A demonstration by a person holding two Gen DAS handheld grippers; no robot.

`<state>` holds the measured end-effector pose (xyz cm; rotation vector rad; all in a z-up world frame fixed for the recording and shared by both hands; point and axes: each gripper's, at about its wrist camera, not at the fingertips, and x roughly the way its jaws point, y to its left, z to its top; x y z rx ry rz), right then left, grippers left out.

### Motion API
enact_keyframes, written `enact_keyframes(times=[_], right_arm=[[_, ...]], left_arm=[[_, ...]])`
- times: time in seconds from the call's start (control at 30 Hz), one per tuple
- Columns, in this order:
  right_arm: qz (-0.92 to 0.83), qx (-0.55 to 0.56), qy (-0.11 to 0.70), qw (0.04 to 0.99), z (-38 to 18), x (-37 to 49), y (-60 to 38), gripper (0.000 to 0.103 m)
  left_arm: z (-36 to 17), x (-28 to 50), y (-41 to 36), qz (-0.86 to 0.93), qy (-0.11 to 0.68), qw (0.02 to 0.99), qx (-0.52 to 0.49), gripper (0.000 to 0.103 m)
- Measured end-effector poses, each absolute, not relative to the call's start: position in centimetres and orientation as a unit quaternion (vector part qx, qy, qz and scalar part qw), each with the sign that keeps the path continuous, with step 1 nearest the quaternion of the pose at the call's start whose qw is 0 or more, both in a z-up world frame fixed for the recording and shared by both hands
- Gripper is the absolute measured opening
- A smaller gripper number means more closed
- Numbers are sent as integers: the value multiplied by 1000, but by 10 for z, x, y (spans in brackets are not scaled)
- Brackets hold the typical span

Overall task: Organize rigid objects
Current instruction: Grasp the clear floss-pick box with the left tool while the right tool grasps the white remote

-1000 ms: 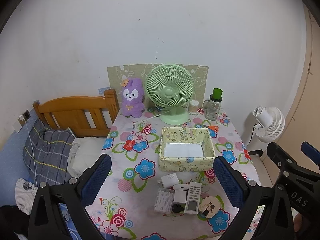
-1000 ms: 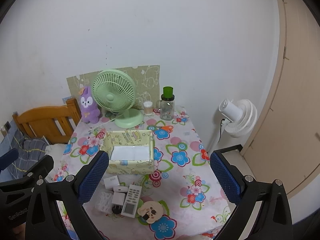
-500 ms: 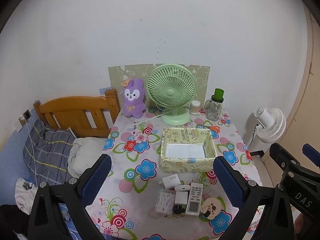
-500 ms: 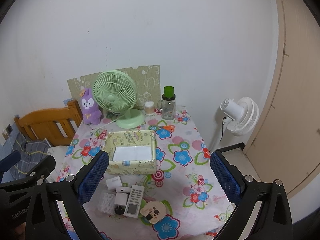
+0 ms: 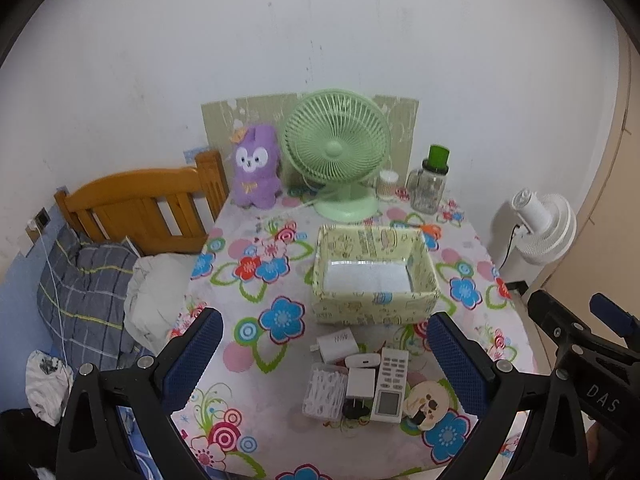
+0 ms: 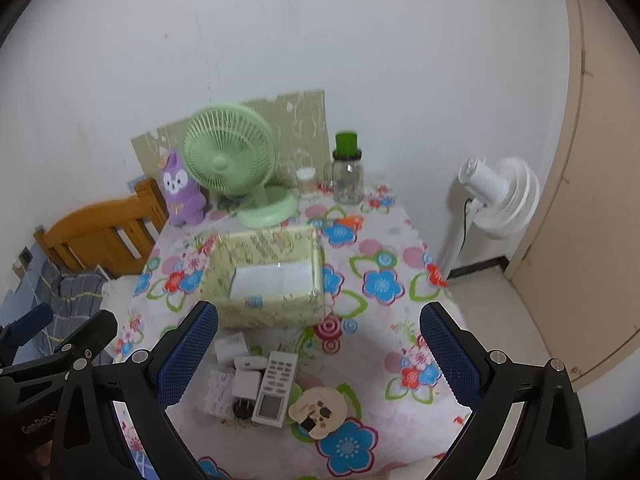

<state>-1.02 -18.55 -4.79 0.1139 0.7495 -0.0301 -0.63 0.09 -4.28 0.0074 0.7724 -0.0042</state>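
A yellow-green patterned box sits mid-table, holding only a white liner. Clustered before it near the front edge are a white charger block, a small white oval device, a white remote, a clear case of cotton swabs, a white plug adapter and a round cream bear-face item. My left gripper hovers open above and before this cluster, holding nothing. My right gripper is also open and empty, with the remote and box between its fingers.
A green desk fan, purple plush, green-lidded glass jar, small swab cup and orange scissors stand at the back of the floral table. A wooden bed is left, a white floor fan right.
Both grippers have moved slightly closer to the table, so the scene sits a little higher in both views. Nothing on the table has moved.
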Motion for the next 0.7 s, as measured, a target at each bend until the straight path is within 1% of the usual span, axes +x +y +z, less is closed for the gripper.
enact_keyframes(times=[0.13,0.5,0.7], right_arm=[[-4,62,386,920,-72,-1,-185,102],[13,29,389,921,-126,23,-170,102],[10,31,407,913,-160,34,-168,102]], left_arm=[[-64,0,1,3,375,927,19,103],[-130,27,10,7,415,910,16,103],[-165,38,13,5,439,898,16,102]])
